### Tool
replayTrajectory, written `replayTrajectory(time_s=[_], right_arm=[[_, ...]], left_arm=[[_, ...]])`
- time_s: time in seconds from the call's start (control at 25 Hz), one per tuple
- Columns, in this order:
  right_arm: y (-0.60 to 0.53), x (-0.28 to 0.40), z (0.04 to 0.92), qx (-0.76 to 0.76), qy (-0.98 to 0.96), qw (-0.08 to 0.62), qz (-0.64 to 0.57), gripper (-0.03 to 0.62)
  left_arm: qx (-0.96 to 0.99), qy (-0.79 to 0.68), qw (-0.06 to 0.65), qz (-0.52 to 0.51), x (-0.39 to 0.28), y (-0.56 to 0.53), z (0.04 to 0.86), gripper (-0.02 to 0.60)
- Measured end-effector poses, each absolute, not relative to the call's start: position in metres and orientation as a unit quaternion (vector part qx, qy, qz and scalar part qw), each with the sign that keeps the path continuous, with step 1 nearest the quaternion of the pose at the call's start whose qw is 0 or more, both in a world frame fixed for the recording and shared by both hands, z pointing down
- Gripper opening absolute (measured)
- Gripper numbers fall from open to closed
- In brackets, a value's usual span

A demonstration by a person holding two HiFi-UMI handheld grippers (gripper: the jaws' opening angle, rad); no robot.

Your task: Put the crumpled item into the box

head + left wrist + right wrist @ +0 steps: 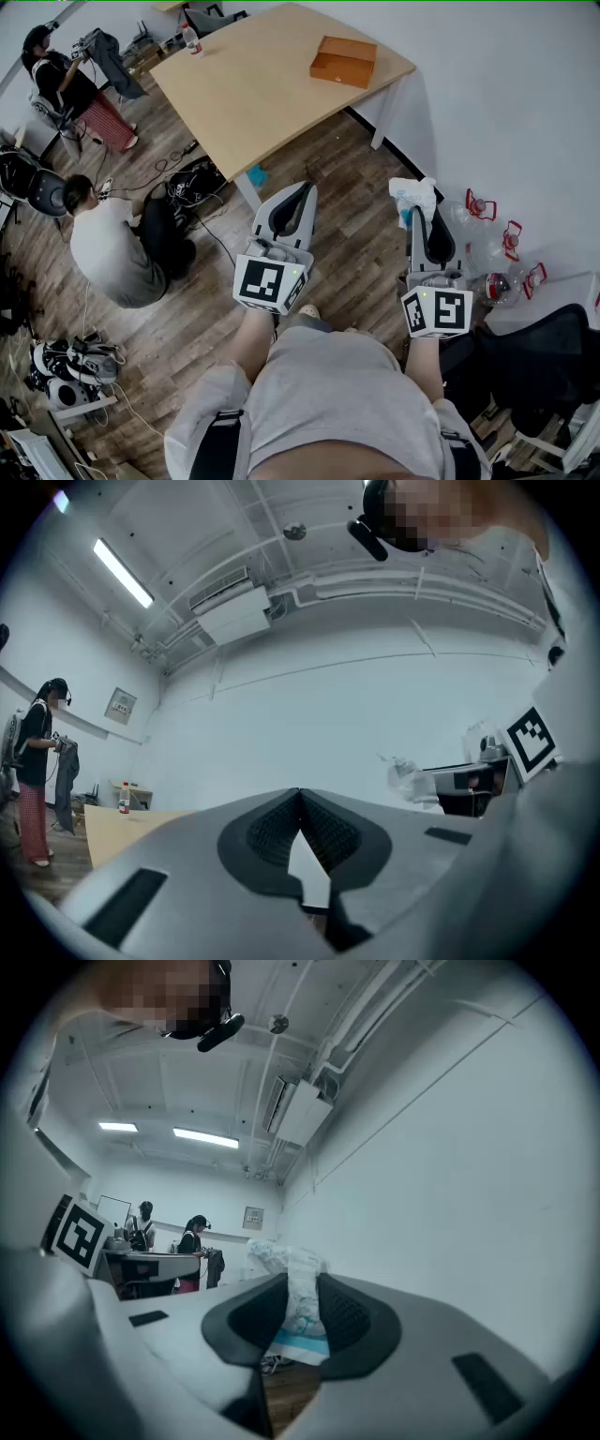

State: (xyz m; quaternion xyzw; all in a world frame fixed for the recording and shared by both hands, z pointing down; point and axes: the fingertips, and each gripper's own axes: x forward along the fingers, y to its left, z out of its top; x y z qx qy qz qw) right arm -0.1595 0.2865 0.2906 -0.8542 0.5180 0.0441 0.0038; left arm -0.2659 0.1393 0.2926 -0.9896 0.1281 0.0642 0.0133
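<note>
**1. crumpled item**: white wrapper-type wad w/ blue print on lower edge.
- Loc: in air over wood floor, btwn pads of right tongs, well apart from box.
- Long axis runs along the tongs. Bulkier white end sticks out past the tips, pointing fwd toward the wall. Blue edge sits lower, toward the throat.
- In right gripper view it stands upright in the gap.

**2. right tongs**: clenched on crumpled item.
- Both ribbed pads press its sides; gap only as wide as the wad.
- Touches nothing else.

**3. left tongs**: closed, tips meeting, nothing btwn pads.
- Held in air beside right tongs, aimed toward the surface's near edge.

**4. box**: shallow, orange-brown, looks open-topped.
- Sits flat on far part of surface, near its right edge.
- Contents can't be made out.

**5. Misc.**
- Small bottle upright at surface's far left corner.
- Clear jugs w/ red handles on floor by wall, right of the tongs.
- Crouching person on floor at left.
- Standing person farther back.
- Black chair at lower right.
</note>
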Motion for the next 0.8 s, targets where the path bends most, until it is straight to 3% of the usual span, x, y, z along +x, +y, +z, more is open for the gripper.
replayTrajectory(time_s=[0.8], right_arm=[[0.278,-0.165,0.291,-0.852,0.521,0.009,0.048,0.104]], left_arm=[[-0.988,0.133,0.012,0.073,-0.271,0.131,0.292,0.013]])
